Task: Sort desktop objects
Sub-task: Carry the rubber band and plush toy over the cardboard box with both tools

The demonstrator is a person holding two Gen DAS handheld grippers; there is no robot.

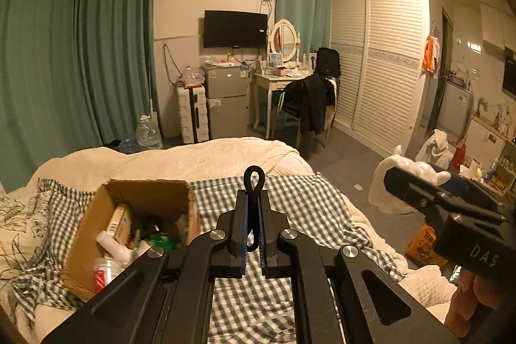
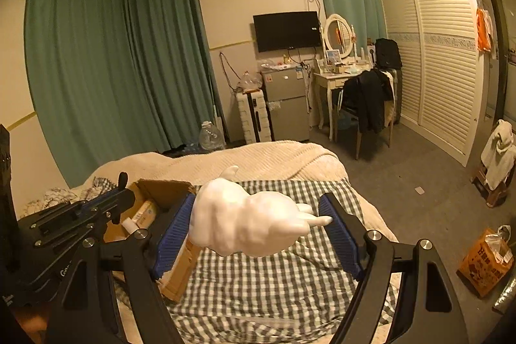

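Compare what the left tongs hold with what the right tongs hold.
The left tongs pinch a thin black loop with fingers nearly together; the right tongs stand wide around a bulky white figurine. The loop pokes upright past the fingertips; the figurine lies sideways. Both are held above the checked cloth.

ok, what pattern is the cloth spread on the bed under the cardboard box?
Dark green-and-white gingham check cloth, clearest in the left wrist view, with the open cardboard box on it.

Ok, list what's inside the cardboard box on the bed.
The cardboard box holds a small printed carton, white bottles, a red-and-white tube and something green. The left gripper covers its near corner, and whatever lies deeper is hidden.
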